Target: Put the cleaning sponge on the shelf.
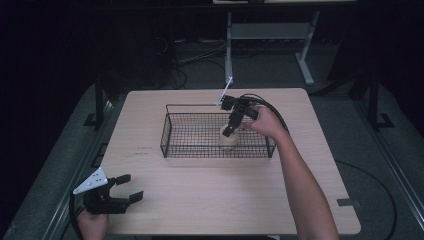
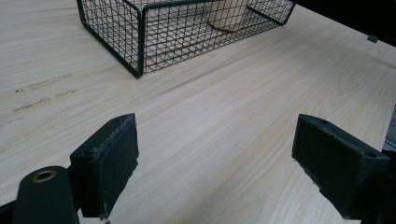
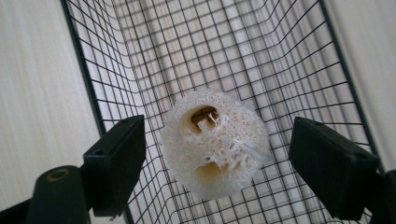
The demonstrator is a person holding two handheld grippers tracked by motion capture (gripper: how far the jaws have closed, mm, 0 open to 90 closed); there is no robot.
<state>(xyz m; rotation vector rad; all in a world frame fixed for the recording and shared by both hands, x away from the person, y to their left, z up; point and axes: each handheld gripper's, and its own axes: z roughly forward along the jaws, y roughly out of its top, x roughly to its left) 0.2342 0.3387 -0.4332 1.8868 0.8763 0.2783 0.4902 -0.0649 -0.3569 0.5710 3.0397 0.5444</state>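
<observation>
Standing in the black wire basket (image 3: 107, 116), a fibrous loofah (image 3: 215, 142) sits ungripped between the right hand-held gripper (image 3: 217, 158)'s parted jaws.

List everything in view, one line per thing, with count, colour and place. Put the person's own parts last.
Table: one, pale wood, under everything.
Wire basket: one, black, on the middle of the table.
Loofah sponge: one, cream, standing on end inside the basket toward its right end.
Desk frame: one, white, on the floor behind the table.
Left gripper: one, black, jaws open, at the near left corner of the table.
Right gripper: one, black, in the basket, jaws open either side of the sponge.
Forearms: two, entering from the bottom edge.
</observation>
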